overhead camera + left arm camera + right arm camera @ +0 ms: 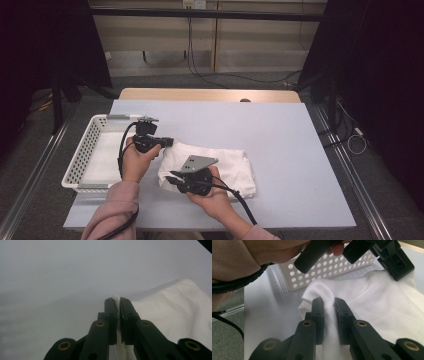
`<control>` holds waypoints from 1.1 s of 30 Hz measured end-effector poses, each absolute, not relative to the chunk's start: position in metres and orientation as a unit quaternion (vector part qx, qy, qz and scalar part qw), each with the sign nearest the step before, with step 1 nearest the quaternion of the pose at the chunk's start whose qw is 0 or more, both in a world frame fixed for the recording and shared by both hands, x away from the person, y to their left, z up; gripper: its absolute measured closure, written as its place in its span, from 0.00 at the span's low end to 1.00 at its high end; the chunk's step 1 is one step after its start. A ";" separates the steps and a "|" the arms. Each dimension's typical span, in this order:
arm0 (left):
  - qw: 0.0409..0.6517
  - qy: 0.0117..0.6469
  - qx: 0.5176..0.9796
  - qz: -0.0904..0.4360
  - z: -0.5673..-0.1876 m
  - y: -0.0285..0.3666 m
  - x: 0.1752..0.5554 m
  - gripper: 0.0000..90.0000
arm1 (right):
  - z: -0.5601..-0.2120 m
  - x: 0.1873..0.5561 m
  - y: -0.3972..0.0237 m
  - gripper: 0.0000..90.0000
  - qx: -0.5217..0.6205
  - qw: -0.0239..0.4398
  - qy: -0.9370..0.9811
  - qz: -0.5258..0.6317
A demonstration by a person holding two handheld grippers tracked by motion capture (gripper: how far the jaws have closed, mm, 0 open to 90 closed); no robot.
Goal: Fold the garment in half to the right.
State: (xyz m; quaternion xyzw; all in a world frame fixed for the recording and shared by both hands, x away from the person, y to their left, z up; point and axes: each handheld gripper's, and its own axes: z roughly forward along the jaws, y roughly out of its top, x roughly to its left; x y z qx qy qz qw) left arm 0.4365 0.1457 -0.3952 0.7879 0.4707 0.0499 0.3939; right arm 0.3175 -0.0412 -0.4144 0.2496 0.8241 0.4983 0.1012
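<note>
A folded white cloth (227, 167) lies on the pale mat near the table's front middle. My left gripper (169, 142) pinches the cloth's far left corner; in the left gripper view my left gripper (118, 301) has a thin edge of the white cloth (175, 312) squeezed between its jaws. My right gripper (170, 176) grips the cloth's near left edge; in the right gripper view my right gripper (327, 302) holds a bunched fold of the white cloth (372, 302) between its jaws.
A white perforated basket (82, 155) stands just left of the cloth, close to my left hand; the white perforated basket (324, 270) is right behind the cloth in the right gripper view. Bare mat (295, 145) stretches to the right. Black cables trail toward the front edge.
</note>
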 end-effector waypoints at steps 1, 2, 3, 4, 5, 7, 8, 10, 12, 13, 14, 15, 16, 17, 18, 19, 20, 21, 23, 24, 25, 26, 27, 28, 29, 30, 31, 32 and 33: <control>0.393 0.471 0.788 0.050 -0.395 0.146 0.436 0.95 | -0.414 0.317 -0.041 0.89 0.250 0.101 0.823 0.499; 0.393 0.469 0.789 0.051 -0.394 0.146 0.437 0.95 | -0.413 0.318 -0.041 0.89 0.251 0.099 0.822 0.501; 0.392 0.469 0.789 0.052 -0.393 0.146 0.437 0.95 | -0.413 0.319 -0.041 0.89 0.247 0.101 0.823 0.501; 0.393 0.473 0.787 0.049 -0.393 0.146 0.437 0.95 | -0.412 0.319 -0.041 0.89 0.248 0.100 0.823 0.501; 0.391 0.471 0.789 0.050 -0.392 0.146 0.437 0.95 | -0.412 0.319 -0.041 0.89 0.248 0.101 0.823 0.501; 0.391 0.469 0.790 0.052 -0.391 0.146 0.437 0.95 | -0.411 0.319 -0.041 0.89 0.249 0.098 0.822 0.504; 0.389 0.469 0.791 0.052 -0.390 0.146 0.437 0.95 | -0.411 0.319 -0.041 0.89 0.252 0.095 0.820 0.505; 0.389 0.468 0.792 0.053 -0.389 0.147 0.438 0.95 | -0.410 0.319 -0.040 0.89 0.251 0.096 0.820 0.506; 0.386 0.470 0.792 0.052 -0.388 0.147 0.438 0.95 | -0.409 0.319 -0.039 0.89 0.255 0.093 0.818 0.507; 0.390 0.471 0.790 0.053 -0.388 0.147 0.438 0.95 | -0.408 0.320 -0.040 0.89 0.249 0.096 0.821 0.505; 0.389 0.468 0.792 0.053 -0.387 0.148 0.438 0.95 | -0.408 0.320 -0.039 0.89 0.249 0.095 0.820 0.506; 0.390 0.468 0.791 0.054 -0.386 0.148 0.438 0.95 | -0.408 0.321 -0.039 0.89 0.249 0.095 0.820 0.506; 0.388 0.469 0.791 0.054 -0.386 0.149 0.438 0.95 | -0.407 0.321 -0.038 0.89 0.249 0.094 0.819 0.508; 0.386 0.469 0.793 0.052 -0.385 0.149 0.439 0.95 | -0.407 0.321 -0.038 0.89 0.249 0.093 0.819 0.508; 0.387 0.471 0.791 0.053 -0.385 0.149 0.438 0.95 | -0.406 0.321 -0.037 0.89 0.250 0.092 0.818 0.510; 0.388 0.472 0.790 0.052 -0.384 0.149 0.438 0.95 | -0.406 0.321 -0.037 0.89 0.251 0.090 0.817 0.511; 0.387 0.474 0.789 0.051 -0.384 0.150 0.438 0.95 | -0.406 0.322 -0.037 0.89 0.248 0.091 0.819 0.510; 0.383 0.470 0.794 0.053 -0.384 0.151 0.439 0.95 | -0.406 0.322 -0.036 0.89 0.249 0.092 0.818 0.510; 0.386 0.473 0.791 0.048 -0.383 0.152 0.438 0.95 | -0.406 0.322 -0.035 0.89 0.249 0.091 0.818 0.510; 0.386 0.470 0.792 0.054 -0.383 0.153 0.439 0.95 | -0.405 0.322 -0.034 0.89 0.251 0.089 0.816 0.513; 0.386 0.472 0.791 0.051 -0.383 0.153 0.439 0.95 | -0.405 0.322 -0.034 0.89 0.253 0.086 0.816 0.513; 0.386 0.472 0.791 0.052 -0.383 0.153 0.439 0.95 | -0.405 0.322 -0.033 0.89 0.254 0.085 0.815 0.514; 0.385 0.475 0.790 0.048 -0.383 0.153 0.438 0.95 | -0.405 0.323 -0.033 0.89 0.250 0.088 0.816 0.513; 0.385 0.473 0.791 0.051 -0.383 0.155 0.439 0.95 | -0.405 0.322 -0.032 0.89 0.256 0.083 0.813 0.516; 0.384 0.472 0.792 0.052 -0.382 0.155 0.439 0.95 | -0.404 0.323 -0.032 0.89 0.252 0.085 0.815 0.516; 0.386 0.472 0.790 0.055 -0.383 0.155 0.439 0.95 | -0.404 0.323 -0.032 0.89 0.250 0.087 0.816 0.513; 0.387 0.471 0.791 0.054 -0.382 0.156 0.440 0.95 | -0.404 0.323 -0.032 0.89 0.250 0.087 0.817 0.513; 0.385 0.475 0.790 0.050 -0.381 0.156 0.439 0.95 | -0.404 0.324 -0.031 0.89 0.251 0.086 0.816 0.514; 0.384 0.473 0.791 0.053 -0.380 0.157 0.439 0.95 | -0.403 0.323 -0.030 0.89 0.254 0.082 0.813 0.517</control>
